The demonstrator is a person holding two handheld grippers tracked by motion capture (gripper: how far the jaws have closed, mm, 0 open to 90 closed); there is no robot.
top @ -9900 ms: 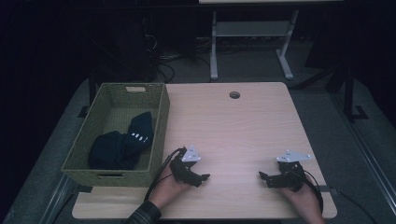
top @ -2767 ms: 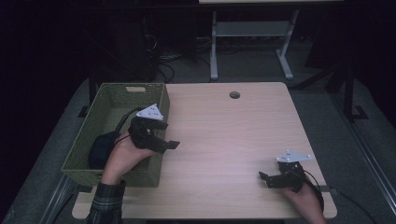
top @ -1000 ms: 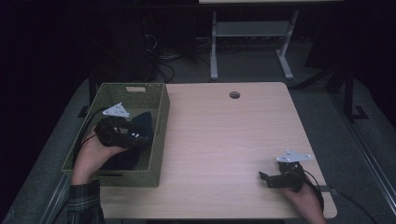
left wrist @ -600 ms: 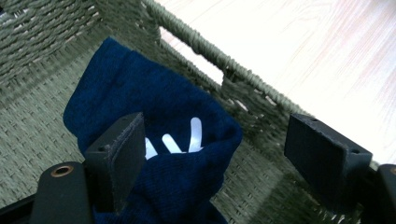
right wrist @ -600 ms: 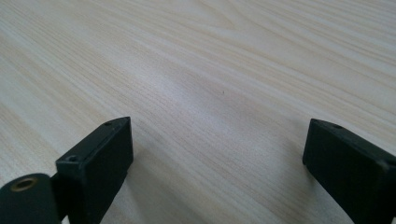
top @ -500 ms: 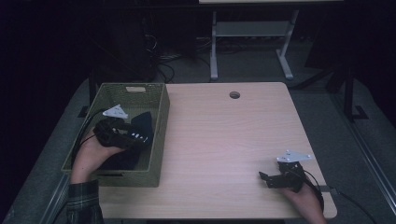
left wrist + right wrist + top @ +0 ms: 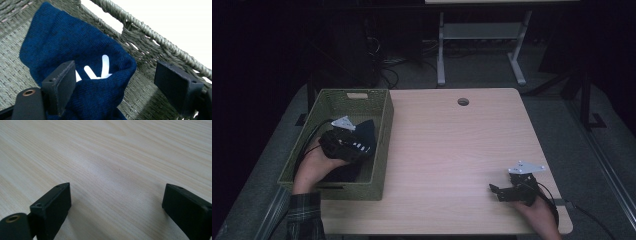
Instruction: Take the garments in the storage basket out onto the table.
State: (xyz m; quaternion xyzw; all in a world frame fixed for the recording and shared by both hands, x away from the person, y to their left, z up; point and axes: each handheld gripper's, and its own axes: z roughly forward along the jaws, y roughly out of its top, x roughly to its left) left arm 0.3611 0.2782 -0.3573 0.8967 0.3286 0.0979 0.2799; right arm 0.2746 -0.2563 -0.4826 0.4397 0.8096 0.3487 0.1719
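A green woven basket (image 7: 382,116) stands on the table's left side with dark blue knitted clothes inside. My left gripper (image 7: 357,147) is down in the basket, open, its jaws straddling a navy sock with white stripes (image 7: 82,55). In the left gripper view the sock's folded edge (image 7: 100,100) lies between the jaws, against the left one, with the basket wall (image 7: 140,35) just behind. My right gripper (image 7: 498,190) rests open on the bare wooden table (image 7: 112,157) near the front right corner, with nothing between its jaws.
A round cable hole (image 7: 463,102) sits near the table's far edge. A white metal stand (image 7: 482,35) and cables are on the floor beyond the table. The table top (image 7: 452,145) between basket and right gripper is plain wood.
My left gripper went from the table's front edge up and left into the basket, then settled lower over the striped sock. The right gripper has stayed put.
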